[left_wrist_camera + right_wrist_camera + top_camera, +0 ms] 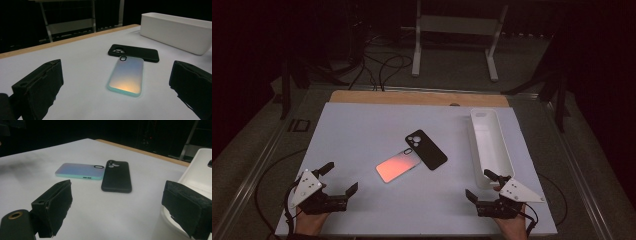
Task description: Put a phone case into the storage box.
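both grippers, left gripper (341, 179) and right gripper (478, 184), hang released (nothing grasped); iridescent case (398, 165) and black case (426, 149) at twelve o'clock lie untouched, white bin (507, 156) empty.

A white rectangular table top (362, 130), edged along its far side by a light wooden strip (412, 97), is seen under dim light. A long white plastic tray (507, 152) is set along its right side. Beyond the table, a white metal frame (452, 25) and loose black cables (384, 65) are seen on grey carpeted floor (452, 75).
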The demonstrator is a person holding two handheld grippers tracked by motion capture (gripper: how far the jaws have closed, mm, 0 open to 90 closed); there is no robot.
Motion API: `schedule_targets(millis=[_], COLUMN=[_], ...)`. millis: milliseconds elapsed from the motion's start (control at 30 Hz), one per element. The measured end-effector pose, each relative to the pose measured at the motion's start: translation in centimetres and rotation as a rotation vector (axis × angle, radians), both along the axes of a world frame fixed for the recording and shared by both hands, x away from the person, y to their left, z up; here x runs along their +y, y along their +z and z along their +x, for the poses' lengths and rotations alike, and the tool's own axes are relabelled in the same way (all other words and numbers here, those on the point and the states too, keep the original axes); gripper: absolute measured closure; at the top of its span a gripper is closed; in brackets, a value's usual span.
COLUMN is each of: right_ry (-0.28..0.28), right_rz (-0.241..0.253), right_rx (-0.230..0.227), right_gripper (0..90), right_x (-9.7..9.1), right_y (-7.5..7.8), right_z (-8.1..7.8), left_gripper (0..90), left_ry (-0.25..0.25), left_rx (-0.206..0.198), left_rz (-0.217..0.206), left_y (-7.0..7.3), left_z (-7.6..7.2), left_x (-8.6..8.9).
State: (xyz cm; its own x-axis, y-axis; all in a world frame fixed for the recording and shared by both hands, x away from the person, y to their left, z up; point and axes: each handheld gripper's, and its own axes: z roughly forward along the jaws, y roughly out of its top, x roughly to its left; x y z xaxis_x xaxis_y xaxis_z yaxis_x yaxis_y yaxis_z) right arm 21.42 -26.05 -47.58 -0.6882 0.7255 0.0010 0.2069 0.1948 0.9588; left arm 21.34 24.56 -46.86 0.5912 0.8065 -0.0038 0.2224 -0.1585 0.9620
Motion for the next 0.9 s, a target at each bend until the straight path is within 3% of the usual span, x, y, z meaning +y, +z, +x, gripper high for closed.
schedule_targets(millis=[600, 900], right_ry=[-0.011, -0.019], right_rz=[0.006, 0.007], right_rx=[0.002, 0.009], right_gripper=[9.6, 9.6], right_x=[0.01, 0.04], right_y=[-0.07, -0.14], right_z=[0.0, 0.16], left_gripper=[0.0, 0.0], left_ry=[0.014, 0.025], left_rx=[0.033, 0.044], left_rz=[0.017, 0.05], left_y=[-0.19, 0.66], left_z=[0.11, 0.52], left_x=[0.03, -0.39])
